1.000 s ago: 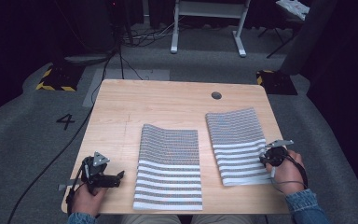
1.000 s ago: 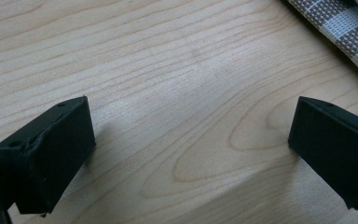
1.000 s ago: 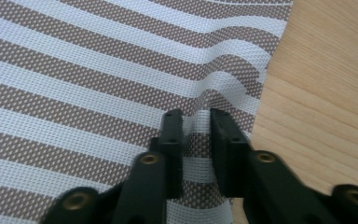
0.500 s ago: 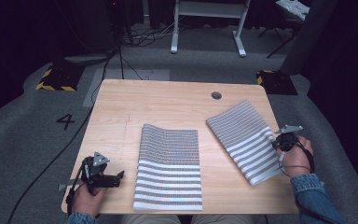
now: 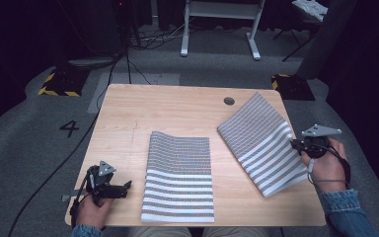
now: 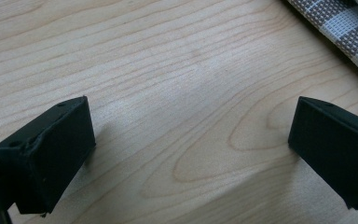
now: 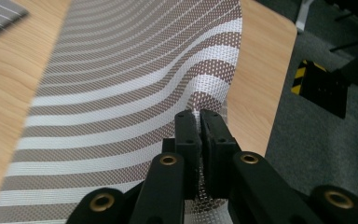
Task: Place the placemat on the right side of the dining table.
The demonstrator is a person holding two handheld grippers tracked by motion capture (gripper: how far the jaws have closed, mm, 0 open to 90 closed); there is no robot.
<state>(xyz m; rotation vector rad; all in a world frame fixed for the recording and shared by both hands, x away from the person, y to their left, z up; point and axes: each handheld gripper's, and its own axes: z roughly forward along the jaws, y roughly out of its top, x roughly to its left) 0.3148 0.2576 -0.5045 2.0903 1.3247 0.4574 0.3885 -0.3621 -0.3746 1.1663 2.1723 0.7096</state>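
Right gripper [image 7: 200,116] pinches the right placemat's [image 5: 261,143] edge to swing it askew on the table [image 5: 177,108], while left gripper [image 5: 121,188], jaws spread, idles left of the middle placemat [image 5: 179,173].

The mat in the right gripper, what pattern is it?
Brown and white woven stripes on the mat; right gripper view shows it best.

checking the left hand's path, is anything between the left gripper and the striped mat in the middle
Nothing visible. Bare wooden table lies between the open left gripper and the middle striped mat. The right gripper is shut on the other striped mat, off to the side.
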